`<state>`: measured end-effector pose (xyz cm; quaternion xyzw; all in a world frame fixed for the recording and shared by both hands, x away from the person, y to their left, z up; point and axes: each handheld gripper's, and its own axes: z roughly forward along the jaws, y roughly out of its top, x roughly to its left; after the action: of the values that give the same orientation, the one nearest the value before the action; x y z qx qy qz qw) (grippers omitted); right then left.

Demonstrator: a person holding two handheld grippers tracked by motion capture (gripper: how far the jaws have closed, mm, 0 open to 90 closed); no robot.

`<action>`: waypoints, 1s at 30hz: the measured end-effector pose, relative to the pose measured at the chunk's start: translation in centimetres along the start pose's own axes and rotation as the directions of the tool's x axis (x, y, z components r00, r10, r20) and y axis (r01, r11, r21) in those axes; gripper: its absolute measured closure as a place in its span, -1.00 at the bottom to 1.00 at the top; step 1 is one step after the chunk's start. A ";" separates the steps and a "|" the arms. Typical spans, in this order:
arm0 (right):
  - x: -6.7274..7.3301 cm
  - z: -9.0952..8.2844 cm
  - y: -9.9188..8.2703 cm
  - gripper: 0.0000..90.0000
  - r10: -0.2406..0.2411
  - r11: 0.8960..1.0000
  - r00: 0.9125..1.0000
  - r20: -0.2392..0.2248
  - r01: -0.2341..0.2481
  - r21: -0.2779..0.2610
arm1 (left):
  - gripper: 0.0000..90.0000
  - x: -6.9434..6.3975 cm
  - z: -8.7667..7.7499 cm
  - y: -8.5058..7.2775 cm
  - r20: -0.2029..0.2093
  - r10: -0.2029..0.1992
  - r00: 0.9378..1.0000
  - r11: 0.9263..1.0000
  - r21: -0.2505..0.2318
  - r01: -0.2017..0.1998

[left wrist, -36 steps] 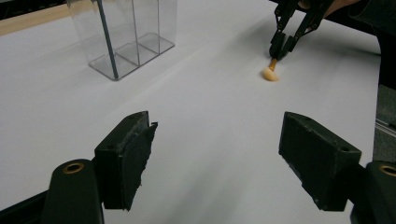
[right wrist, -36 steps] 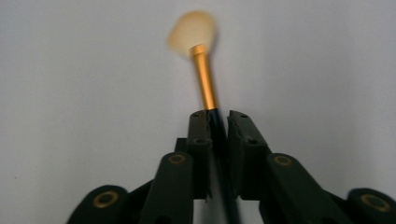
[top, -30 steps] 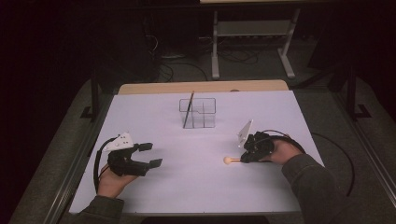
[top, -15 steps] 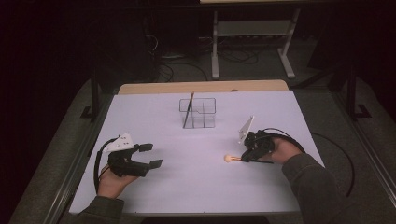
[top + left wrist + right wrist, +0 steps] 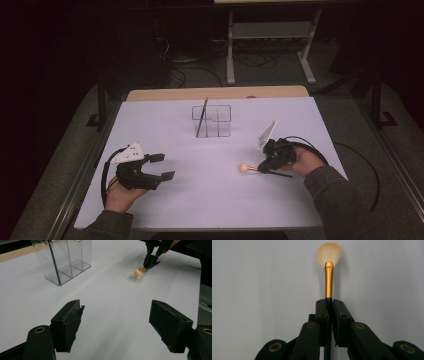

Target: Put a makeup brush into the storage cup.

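Two grippers are in my hands. My right gripper [image 5: 264,166] is clamped on a makeup brush [image 5: 328,272], its dark handle pinched between the jaws, gold ferrule and pale bristles sticking out low over the white table [image 5: 210,200], perhaps touching it. My left gripper [image 5: 161,166] hangs released, jaws wide, well apart from the brush. A clear organizer [image 5: 212,120] holding one slim stick stands farther back.

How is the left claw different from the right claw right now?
The left claw stands wide open and holds nothing, while the right claw is shut on a makeup brush. The left points toward the table's middle; the right tilts down near the table. Both are black and hand-held.
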<state>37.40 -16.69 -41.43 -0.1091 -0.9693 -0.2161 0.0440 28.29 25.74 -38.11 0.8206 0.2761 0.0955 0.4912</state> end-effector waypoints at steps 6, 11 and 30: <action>0.2 -0.4 0.0 0.84 -0.003 1.000 1.000 0.009 0.003 -0.023 | -0.45 -0.1 -0.1 0.1 -0.003 0.005 1.000 1.000 -0.008 -0.005; 0.5 -1.1 0.1 0.84 0.004 0.998 1.000 0.009 -0.004 -0.058 | -0.45 -0.2 0.0 0.2 0.000 0.009 1.000 1.000 -0.009 -0.009; 1.5 -3.0 0.5 0.84 -0.001 0.984 1.000 0.000 0.001 -0.180 | -0.45 -0.6 0.6 0.6 0.012 0.024 1.000 1.000 0.003 -0.024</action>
<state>36.18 -17.28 -38.33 -0.1121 -0.9458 -0.3029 0.0339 28.29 24.78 -37.80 0.8253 0.2635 0.0958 0.4902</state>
